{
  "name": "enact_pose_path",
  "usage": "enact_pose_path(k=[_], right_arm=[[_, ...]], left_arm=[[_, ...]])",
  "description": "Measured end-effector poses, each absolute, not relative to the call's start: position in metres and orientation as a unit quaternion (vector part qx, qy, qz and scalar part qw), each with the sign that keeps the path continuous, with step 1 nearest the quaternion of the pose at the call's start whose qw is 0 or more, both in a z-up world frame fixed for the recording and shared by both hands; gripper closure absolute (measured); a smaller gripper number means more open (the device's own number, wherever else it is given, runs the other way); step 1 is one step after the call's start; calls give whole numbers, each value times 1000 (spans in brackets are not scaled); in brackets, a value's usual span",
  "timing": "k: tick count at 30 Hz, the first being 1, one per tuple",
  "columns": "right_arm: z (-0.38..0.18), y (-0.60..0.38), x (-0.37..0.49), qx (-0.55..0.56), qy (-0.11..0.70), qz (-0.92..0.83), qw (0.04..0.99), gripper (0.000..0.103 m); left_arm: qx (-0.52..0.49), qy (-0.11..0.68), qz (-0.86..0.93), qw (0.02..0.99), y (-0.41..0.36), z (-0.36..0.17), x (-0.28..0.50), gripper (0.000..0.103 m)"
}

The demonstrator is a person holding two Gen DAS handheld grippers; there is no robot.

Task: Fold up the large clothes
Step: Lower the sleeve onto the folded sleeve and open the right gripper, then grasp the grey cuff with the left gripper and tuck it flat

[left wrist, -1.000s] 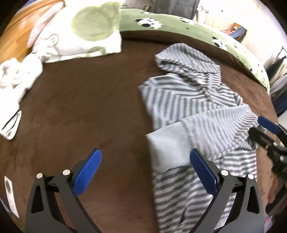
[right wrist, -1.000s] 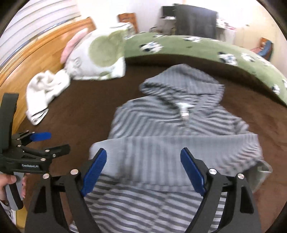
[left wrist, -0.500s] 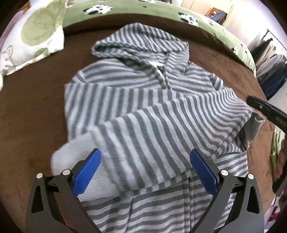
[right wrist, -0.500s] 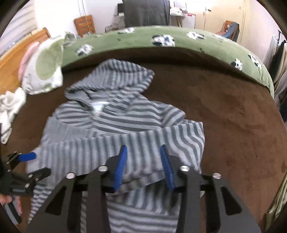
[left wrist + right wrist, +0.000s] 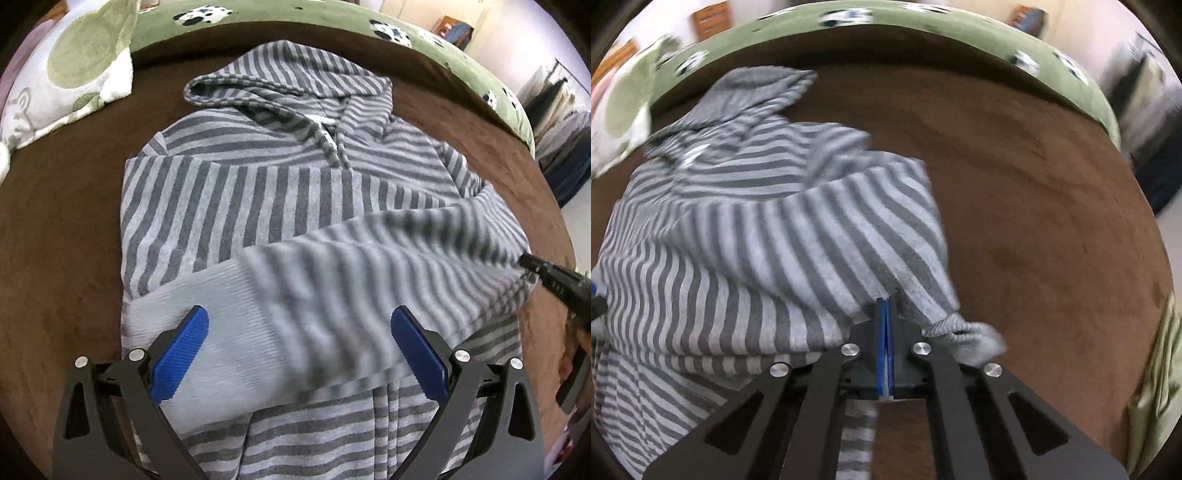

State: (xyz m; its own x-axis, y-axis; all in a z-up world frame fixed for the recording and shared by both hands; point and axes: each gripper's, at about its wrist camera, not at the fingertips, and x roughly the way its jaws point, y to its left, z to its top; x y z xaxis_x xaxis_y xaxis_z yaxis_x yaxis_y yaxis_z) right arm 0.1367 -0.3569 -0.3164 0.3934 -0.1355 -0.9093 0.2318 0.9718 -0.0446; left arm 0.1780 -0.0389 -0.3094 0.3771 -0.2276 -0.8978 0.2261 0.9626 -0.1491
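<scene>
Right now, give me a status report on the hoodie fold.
Left gripper open above the sleeve cuff. Right gripper shut on the striped hoodie, fabric pinched at its right side. Nothing in the way.

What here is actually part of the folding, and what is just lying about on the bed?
Part of the job:
- grey-and-white striped hooded sweatshirt
- right claw, shut on the sweatshirt's fabric
- left claw, open above a sleeve cuff

Just lying about:
- white pillow with green circles
- green blanket with panda print
- brown bed cover

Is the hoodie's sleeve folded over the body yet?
Yes: the sleeve lies across the hoodie chest, its plain cuff at the far side.
</scene>
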Motion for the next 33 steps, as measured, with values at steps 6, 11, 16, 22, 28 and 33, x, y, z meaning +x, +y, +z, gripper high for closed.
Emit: enact_pose_path(k=[6, 11, 16, 22, 28, 33], right_arm=[[-328, -363, 135, 57, 534, -103, 837, 103], [-333, -373, 133, 98, 527, -97, 839, 103], [-324, -368, 134, 93, 528, -81, 840, 90], [-295, -328, 135, 35, 509, -39, 859, 30], [-273, -311, 127, 43, 497, -31, 866, 28], [-265, -312, 118, 59, 492, -43, 868, 26]], left_arm=[[13, 564, -133, 815, -37, -341, 172, 6], [-1, 557, -136, 819, -31, -352, 171, 5], [2, 554, -134, 822, -32, -352, 169, 5], [-5, 562, -114, 819, -16, -345, 162, 6], [-30, 537, -130, 833, 8, -314, 133, 6], [-84, 539, -146, 825, 26, -316, 119, 6]])
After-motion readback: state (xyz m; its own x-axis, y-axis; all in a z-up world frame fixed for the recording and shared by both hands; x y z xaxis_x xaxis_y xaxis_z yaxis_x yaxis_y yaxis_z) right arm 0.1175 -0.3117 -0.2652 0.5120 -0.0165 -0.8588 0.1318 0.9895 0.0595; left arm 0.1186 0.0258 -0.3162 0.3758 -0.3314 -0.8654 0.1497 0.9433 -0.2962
